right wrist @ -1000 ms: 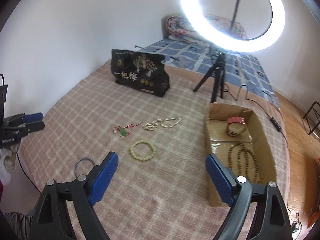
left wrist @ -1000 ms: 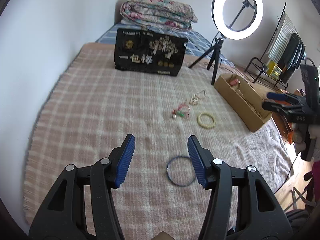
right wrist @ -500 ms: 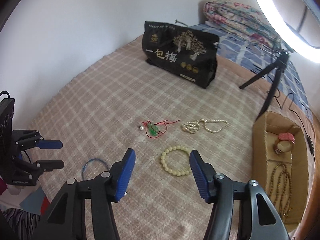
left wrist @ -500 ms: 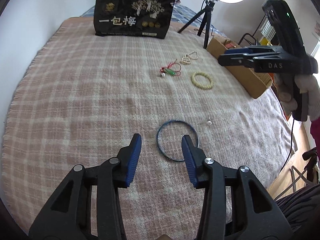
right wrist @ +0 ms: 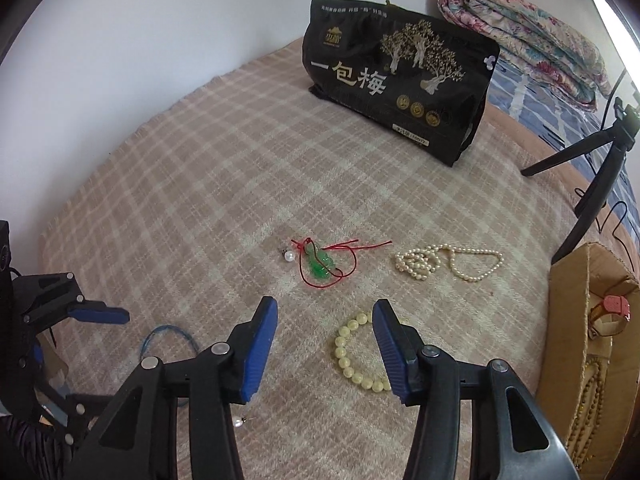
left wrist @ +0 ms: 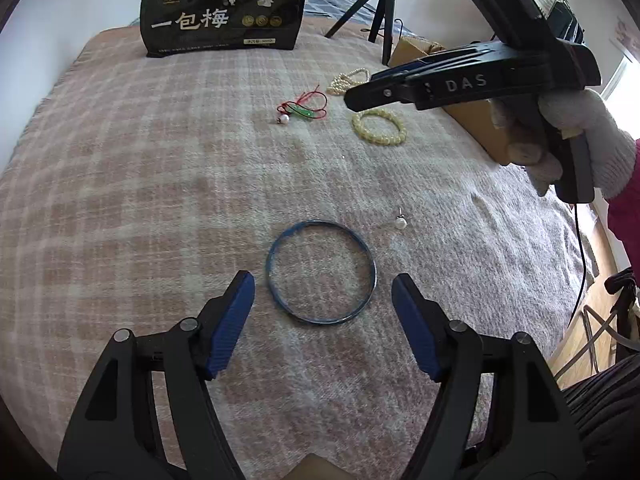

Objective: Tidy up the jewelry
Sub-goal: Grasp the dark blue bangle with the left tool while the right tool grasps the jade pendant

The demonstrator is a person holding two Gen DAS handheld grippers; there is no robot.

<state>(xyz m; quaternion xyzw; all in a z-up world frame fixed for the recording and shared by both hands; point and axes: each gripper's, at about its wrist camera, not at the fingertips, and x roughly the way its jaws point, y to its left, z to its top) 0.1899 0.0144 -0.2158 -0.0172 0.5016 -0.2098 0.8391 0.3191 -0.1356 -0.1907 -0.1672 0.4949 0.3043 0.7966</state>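
Note:
A thin blue bangle [left wrist: 322,272] lies on the plaid blanket just beyond my open left gripper [left wrist: 323,288]; it also shows in the right wrist view [right wrist: 168,340]. A pearl earring [left wrist: 400,222] lies to its right. My open, empty right gripper [right wrist: 325,316] hovers low beside a cream bead bracelet [right wrist: 352,354], whose right part is hidden behind its right finger. Beyond lie a green pendant on red cord [right wrist: 320,266] with a pearl [right wrist: 289,255] and a pearl necklace [right wrist: 444,262]. The cardboard box [right wrist: 576,320] at right holds a wooden bead necklace and a pink-topped ring.
A black snack bag [right wrist: 400,92] stands at the back of the blanket. A tripod [right wrist: 592,184] with a ring light stands at right. A folded quilt [right wrist: 520,28] lies behind. The bed edge drops to wooden floor [left wrist: 600,280] on the right.
My left gripper has dropped closer to the blue bangle and opened wider. My right gripper has moved forward and down, next to the cream bracelet, jaws narrower than a second ago.

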